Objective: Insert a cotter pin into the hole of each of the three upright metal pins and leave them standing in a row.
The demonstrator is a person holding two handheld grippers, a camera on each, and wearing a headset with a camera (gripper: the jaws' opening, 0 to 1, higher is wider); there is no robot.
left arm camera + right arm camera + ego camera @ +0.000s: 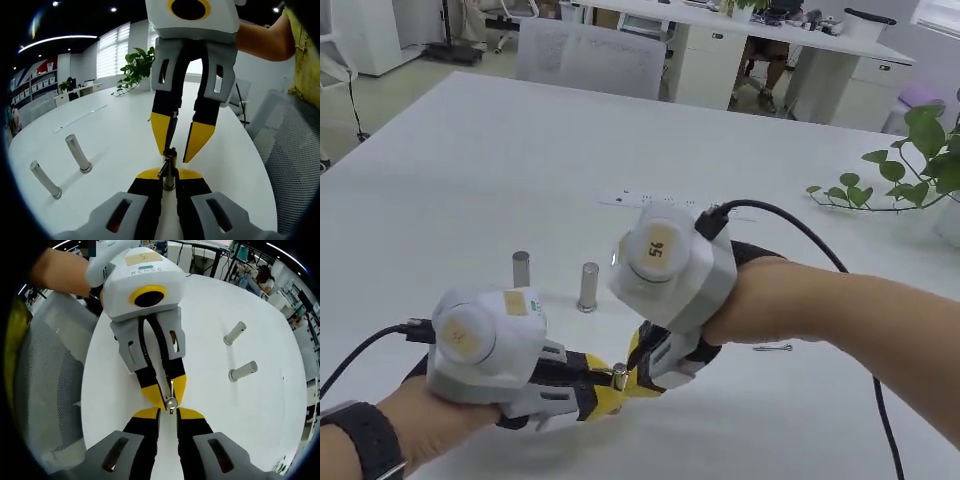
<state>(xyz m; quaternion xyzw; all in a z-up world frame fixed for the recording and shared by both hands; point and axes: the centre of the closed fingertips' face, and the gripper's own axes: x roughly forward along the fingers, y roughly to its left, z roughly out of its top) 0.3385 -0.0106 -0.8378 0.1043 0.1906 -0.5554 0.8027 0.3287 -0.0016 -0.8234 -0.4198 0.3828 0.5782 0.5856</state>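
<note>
Left gripper (169, 176) clenched on metal pin (169, 165). Cotter pin (171, 127) at its hole. Can't tell whether right gripper (175, 154) grips it. Standing pin (521, 268) and neighbour (588, 287) look bare, both left to do.

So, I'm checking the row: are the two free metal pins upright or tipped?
Upright. The farther pin and the nearer pin each stand on end on the table, apart.

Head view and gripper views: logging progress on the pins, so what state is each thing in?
left gripper: shut on held metal pin
right gripper: jaws around cotter pin, grip unclear
cotter pin: tip at held metal pin's top
two free metal pins: upright, no cotter pin seen
spare cotter pin: lying on table
</note>
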